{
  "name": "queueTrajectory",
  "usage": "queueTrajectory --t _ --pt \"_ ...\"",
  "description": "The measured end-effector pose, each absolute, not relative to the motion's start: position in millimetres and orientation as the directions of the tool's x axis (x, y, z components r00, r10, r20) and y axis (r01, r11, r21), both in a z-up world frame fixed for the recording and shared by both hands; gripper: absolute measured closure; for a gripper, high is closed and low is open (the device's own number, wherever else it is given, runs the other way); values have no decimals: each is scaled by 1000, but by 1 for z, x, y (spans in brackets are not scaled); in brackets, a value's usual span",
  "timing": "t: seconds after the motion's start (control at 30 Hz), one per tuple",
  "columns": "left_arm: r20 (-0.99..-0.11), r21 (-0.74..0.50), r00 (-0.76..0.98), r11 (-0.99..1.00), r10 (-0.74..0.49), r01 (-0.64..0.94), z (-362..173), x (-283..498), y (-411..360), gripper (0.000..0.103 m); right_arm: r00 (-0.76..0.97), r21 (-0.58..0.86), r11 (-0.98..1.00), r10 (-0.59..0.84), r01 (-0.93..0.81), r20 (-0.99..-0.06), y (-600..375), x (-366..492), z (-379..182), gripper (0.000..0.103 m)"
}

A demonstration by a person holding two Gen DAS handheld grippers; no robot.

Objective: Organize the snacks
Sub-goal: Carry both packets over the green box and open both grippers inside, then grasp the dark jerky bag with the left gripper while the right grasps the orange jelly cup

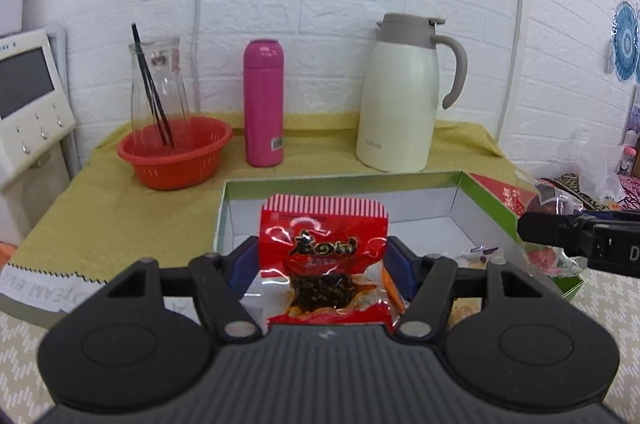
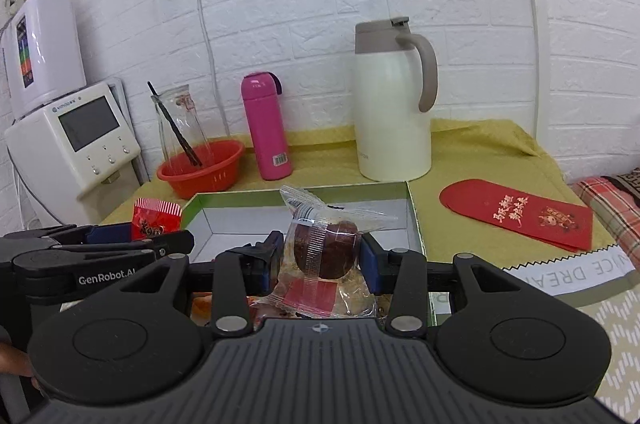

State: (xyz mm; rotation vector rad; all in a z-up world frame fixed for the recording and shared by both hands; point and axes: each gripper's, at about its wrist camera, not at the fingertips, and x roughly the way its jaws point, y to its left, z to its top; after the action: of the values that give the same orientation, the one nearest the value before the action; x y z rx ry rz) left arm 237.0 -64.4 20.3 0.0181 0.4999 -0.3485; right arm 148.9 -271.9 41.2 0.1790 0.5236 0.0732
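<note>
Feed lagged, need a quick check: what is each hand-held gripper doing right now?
Left hand-held gripper: closed on the red snack packet.
Right hand-held gripper: closed on the clear-wrapped brown pastry.

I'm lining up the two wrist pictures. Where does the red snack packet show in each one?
Left wrist view: the red snack packet stands centre, low in the picture, clamped in the left hand-held gripper.
Right wrist view: the same packet is at mid-left, poking above the left hand-held gripper seen from the side.
Shared landmark: the pink bottle stands upright on the yellow cloth behind the open box.
</note>
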Motion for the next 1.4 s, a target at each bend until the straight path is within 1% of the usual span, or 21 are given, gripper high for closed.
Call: queueTrajectory --t 0.2,0.4,0.47,0.5,0.53,0.57,0.67,0.77,0.83,0.93,1.0,1.07,1.13,1.17,1.23,1.3,1.37,1.4 --pt "-498 -73 801 936 -333 344 0 250 -64 37 838 223 974 143 -26 -526 -274 171 19 32" --pt "-489 -64 809 939 -325 339 1 259 -63 37 835 209 976 160 -55 -527 -268 181 12 32" --pt "-483 -53 815 940 -319 337 1 259 -62 34 830 219 973 178 -69 -528 -268 185 11 31" --pt "-481 -50 819 942 -313 331 2 259 -62 31 827 228 971 186 -73 -530 -268 186 10 26" --pt "-479 -43 823 945 -306 326 3 258 -60 29 826 241 968 196 -75 -529 -270 187 11 8" --pt "-473 -34 829 946 -299 322 4 257 -59 29 829 258 963 203 -74 -520 -272 186 12 0" --pt "-462 -12 843 953 -274 303 9 251 -54 28 867 308 948 216 -77 -450 -281 175 21 0" --pt "-436 -14 853 950 -287 312 18 231 -47 27 889 309 948 202 -72 -412 -290 159 33 0" --pt "-415 -28 848 936 -329 350 23 208 -43 26 899 316 944 215 -92 -381 -295 139 39 0" --pt "-411 -41 808 894 -423 447 25 168 -46 23 900 337 934 245 -120 -361 -303 104 42 0" --pt "-424 -24 783 870 -456 493 22 144 -53 22 897 340 935 235 -103 -374 -306 85 39 0" --pt "-447 15 769 856 -456 516 14 128 -62 22 886 345 936 220 -73 -408 -309 74 32 5" --pt "-476 83 768 847 -430 525 2 116 -75 22 868 359 932 217 -48 -447 -311 69 23 14" --pt "-496 107 758 836 -424 538 -5 113 -80 22 860 364 931 210 -31 -465 -312 68 18 15" --pt "-537 126 725 809 -431 574 -18 107 -87 22 847 366 931 192 3 -496 -314 66 12 21" --pt "-565 148 704 786 -430 600 -28 99 -89 22 839 378 925 186 25 -511 -316 63 8 21" --pt "-554 155 709 783 -436 602 -33 88 -80 19 840 391 920 187 32 -509 -318 59 7 21" --pt "-569 150 698 780 -434 607 -35 84 -76 14 842 394 919 188 32 -506 -319 56 7 21"
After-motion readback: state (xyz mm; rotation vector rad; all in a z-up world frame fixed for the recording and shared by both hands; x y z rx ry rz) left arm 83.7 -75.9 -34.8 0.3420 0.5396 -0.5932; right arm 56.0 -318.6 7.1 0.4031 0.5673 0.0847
